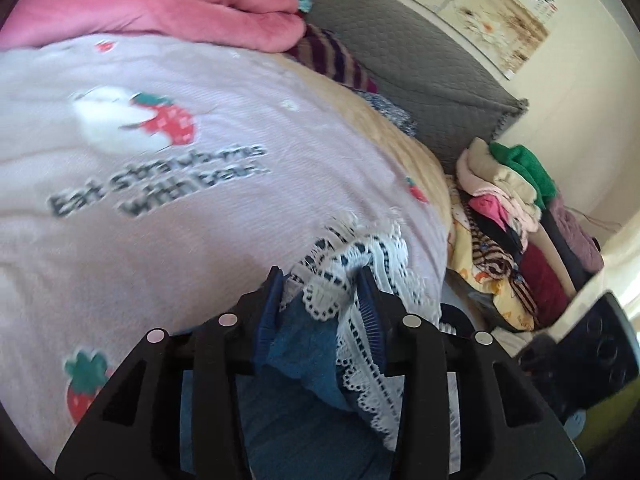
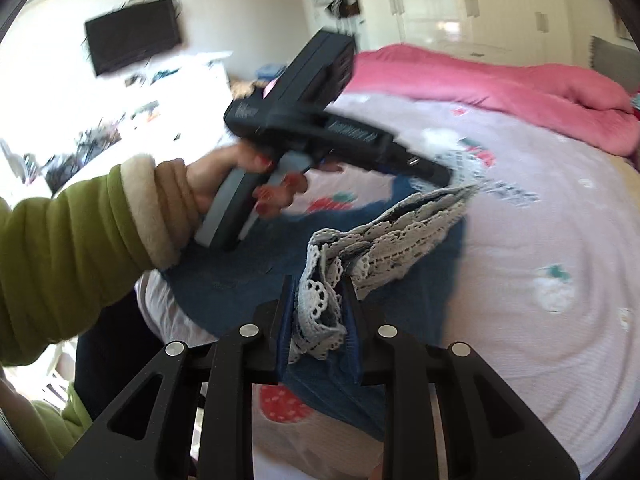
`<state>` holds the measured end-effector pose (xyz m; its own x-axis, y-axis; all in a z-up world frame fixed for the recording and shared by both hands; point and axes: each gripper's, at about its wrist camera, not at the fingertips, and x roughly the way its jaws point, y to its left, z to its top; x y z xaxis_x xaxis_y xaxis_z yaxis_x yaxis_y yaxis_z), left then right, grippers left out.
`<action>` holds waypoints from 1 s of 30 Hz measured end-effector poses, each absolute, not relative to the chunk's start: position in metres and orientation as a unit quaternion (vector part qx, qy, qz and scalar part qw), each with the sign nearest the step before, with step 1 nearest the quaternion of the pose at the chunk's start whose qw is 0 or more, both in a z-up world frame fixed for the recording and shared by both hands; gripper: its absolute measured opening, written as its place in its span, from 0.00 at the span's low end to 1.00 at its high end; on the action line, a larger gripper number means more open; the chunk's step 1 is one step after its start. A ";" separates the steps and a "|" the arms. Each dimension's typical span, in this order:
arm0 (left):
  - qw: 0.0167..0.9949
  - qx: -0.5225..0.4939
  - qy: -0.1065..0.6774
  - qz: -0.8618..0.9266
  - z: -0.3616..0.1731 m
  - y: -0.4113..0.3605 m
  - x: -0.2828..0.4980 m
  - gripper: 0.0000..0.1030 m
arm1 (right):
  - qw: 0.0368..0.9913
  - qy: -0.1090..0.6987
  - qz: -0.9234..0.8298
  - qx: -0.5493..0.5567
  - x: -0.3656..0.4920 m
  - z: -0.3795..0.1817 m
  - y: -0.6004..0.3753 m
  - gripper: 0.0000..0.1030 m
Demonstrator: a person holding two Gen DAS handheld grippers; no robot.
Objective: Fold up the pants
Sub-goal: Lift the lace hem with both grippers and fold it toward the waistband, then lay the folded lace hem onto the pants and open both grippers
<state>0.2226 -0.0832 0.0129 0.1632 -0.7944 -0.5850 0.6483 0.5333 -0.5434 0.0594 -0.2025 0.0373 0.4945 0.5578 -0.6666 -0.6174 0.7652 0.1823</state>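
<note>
The pants are blue denim (image 1: 304, 344) with a white lace hem (image 1: 360, 256). They hang over a pink strawberry-print bedspread (image 1: 160, 208). My left gripper (image 1: 322, 276) is shut on the lace hem and denim. My right gripper (image 2: 320, 286) is shut on another bunch of the lace hem (image 2: 320, 304), with the denim (image 2: 224, 268) stretched below and to the left. In the right wrist view the left gripper (image 2: 440, 170) is held by a hand in a green sleeve and pinches the far end of the lace. Both hold the hem lifted above the bed.
A rolled pink blanket (image 1: 160, 8) lies along the far side of the bed, against a grey headboard (image 1: 420, 64). A pile of folded clothes (image 1: 516, 232) stands beside the bed. A wall TV (image 2: 132, 38) and a cluttered white desk (image 2: 120, 128) are to the left.
</note>
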 end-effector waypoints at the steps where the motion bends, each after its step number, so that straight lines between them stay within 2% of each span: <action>1: 0.759 -0.099 0.441 -0.468 0.010 -0.074 0.223 0.35 | 0.858 0.374 0.349 -0.046 0.059 0.034 -0.193 0.20; 2: 0.761 -0.107 0.446 -0.458 0.006 -0.067 0.225 0.46 | 0.853 0.378 0.356 -0.049 0.060 0.030 -0.184 0.20; 4: 0.771 -0.121 0.459 -0.424 0.003 -0.052 0.230 0.57 | 0.844 0.385 0.368 -0.058 0.057 0.023 -0.166 0.20; 8: 0.783 -0.155 0.461 -0.388 0.010 -0.022 0.232 0.63 | 0.834 0.383 0.392 -0.066 0.052 0.014 -0.143 0.23; 10: 0.792 -0.175 0.444 -0.382 0.019 -0.003 0.225 0.69 | 0.821 0.392 0.410 -0.060 0.047 0.010 -0.137 0.30; 13: 0.801 -0.188 0.433 -0.369 0.024 0.014 0.215 0.72 | 0.812 0.385 0.436 -0.052 0.040 0.012 -0.138 0.40; 15: 0.810 -0.182 0.425 -0.360 0.028 0.020 0.202 0.74 | 0.813 0.375 0.443 -0.045 0.037 0.020 -0.147 0.42; 20: 0.817 -0.183 0.428 -0.340 0.025 0.025 0.180 0.81 | 0.852 0.337 0.399 -0.007 0.055 0.053 -0.208 0.65; 23: 0.801 -0.205 0.448 -0.341 0.013 0.025 0.181 0.87 | 0.880 0.329 0.341 -0.010 0.091 0.065 -0.243 0.75; 25: 0.796 -0.206 0.461 -0.333 0.004 0.020 0.188 0.88 | 0.880 0.336 0.334 -0.039 0.123 0.066 -0.254 0.79; 28: 0.767 -0.245 0.488 -0.337 -0.012 0.013 0.200 0.88 | 0.875 0.355 0.311 -0.111 0.169 0.054 -0.250 0.79; 30: 0.756 -0.271 0.495 -0.332 -0.019 0.011 0.207 0.88 | 0.861 0.373 0.325 -0.120 0.189 0.043 -0.242 0.79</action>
<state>0.2070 0.0109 -0.0188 0.2907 -0.7695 -0.5687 0.2335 0.6334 -0.7377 0.1890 -0.2416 0.0427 0.5097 0.4706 -0.7202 -0.6492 0.7597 0.0370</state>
